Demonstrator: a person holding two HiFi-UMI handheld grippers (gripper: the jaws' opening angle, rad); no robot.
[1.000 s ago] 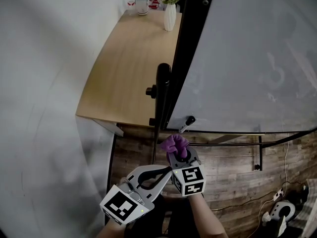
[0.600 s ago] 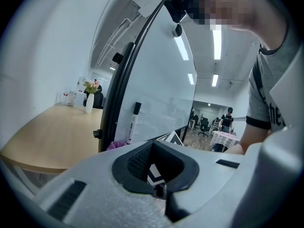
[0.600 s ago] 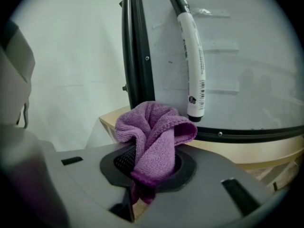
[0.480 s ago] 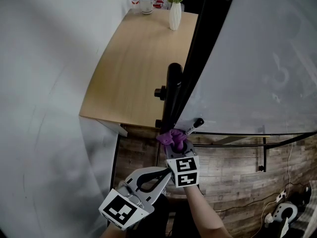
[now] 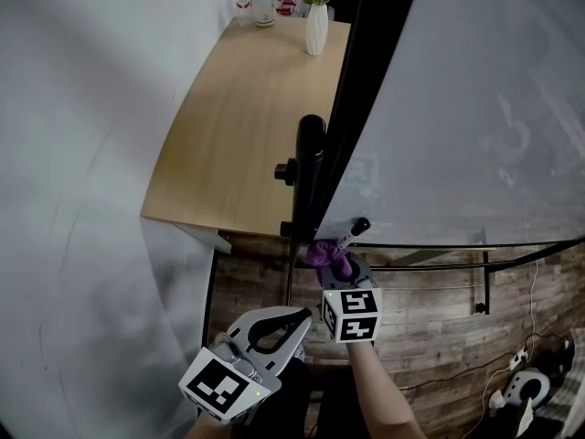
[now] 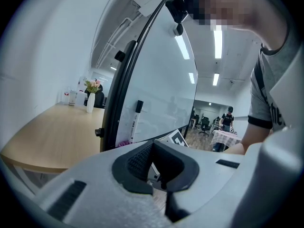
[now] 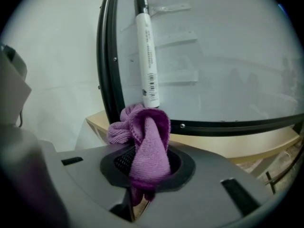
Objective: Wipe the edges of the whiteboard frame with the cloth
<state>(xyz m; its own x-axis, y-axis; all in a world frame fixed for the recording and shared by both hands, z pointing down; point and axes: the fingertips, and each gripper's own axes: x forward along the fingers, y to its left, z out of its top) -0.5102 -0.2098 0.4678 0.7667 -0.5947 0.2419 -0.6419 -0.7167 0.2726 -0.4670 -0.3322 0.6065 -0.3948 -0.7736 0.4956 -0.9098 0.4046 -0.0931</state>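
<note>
- We had the right gripper [image 7: 148, 169] clamped on the purple cloth [image 7: 146, 139], at the bottom corner of the whiteboard frame [image 7: 106, 70]
- Our left gripper [image 6: 159, 169] was closed, empty
- We judged wiping barely begun, most edges left

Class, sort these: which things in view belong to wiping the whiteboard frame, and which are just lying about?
Job in hand: purple cloth, gripped in the right gripper; black whiteboard frame.

Lying about: marker on the board; vase of flowers and cup on the wooden table.
</note>
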